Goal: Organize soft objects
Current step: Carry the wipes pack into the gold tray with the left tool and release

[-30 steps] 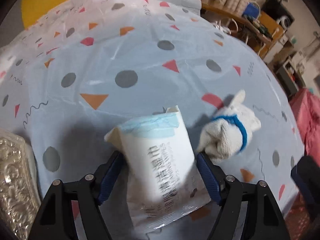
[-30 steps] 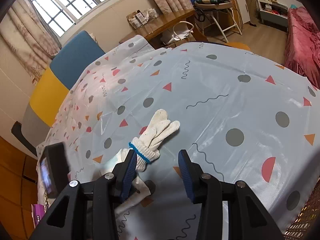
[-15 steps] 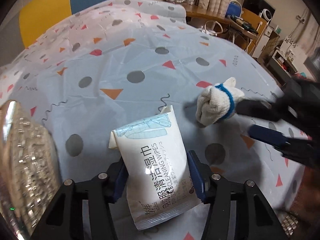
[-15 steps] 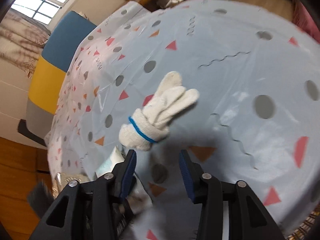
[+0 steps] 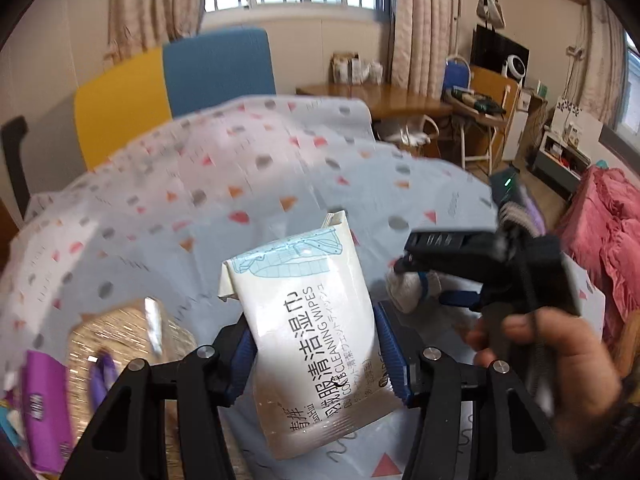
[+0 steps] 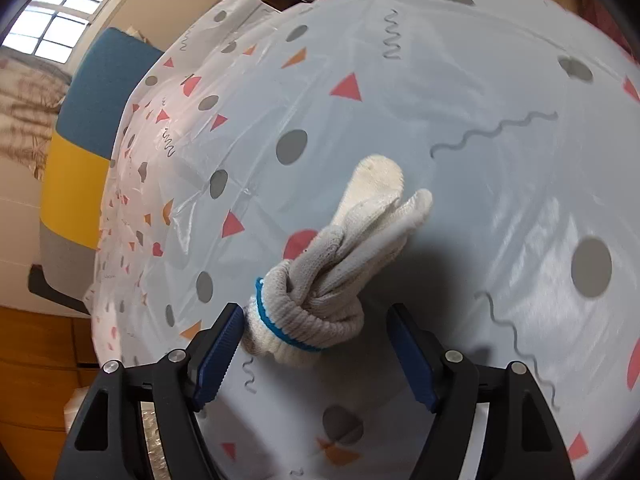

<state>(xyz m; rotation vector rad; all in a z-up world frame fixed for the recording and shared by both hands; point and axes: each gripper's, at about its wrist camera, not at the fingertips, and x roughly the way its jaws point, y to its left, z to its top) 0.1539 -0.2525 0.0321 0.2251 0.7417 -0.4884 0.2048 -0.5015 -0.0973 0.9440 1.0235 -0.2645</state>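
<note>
My left gripper (image 5: 316, 354) is shut on a white pack of cleaning wipes (image 5: 306, 326), held upright above the table. A rolled pair of white knit gloves with a blue cuff (image 6: 320, 300) lies on the patterned tablecloth (image 6: 480, 160). My right gripper (image 6: 316, 344) hangs over the cuff end with its jaws opening; the roll sits between the blue pads, touching the left one and clear of the right. In the left wrist view the gloves (image 5: 408, 290) peek out under the right gripper (image 5: 448, 276), held by a hand (image 5: 560, 344).
A shiny gold bag (image 5: 116, 336) and purple packets (image 5: 40, 400) lie at the lower left in the left wrist view. A blue and yellow chair back (image 5: 172, 84) stands behind the table. A desk and pink bedding (image 5: 608, 224) are off to the right.
My left gripper closed on the wipes pack and lifted it off the table, tilting up toward the room. My right gripper came down over the gloves and its jaws spread wider.
</note>
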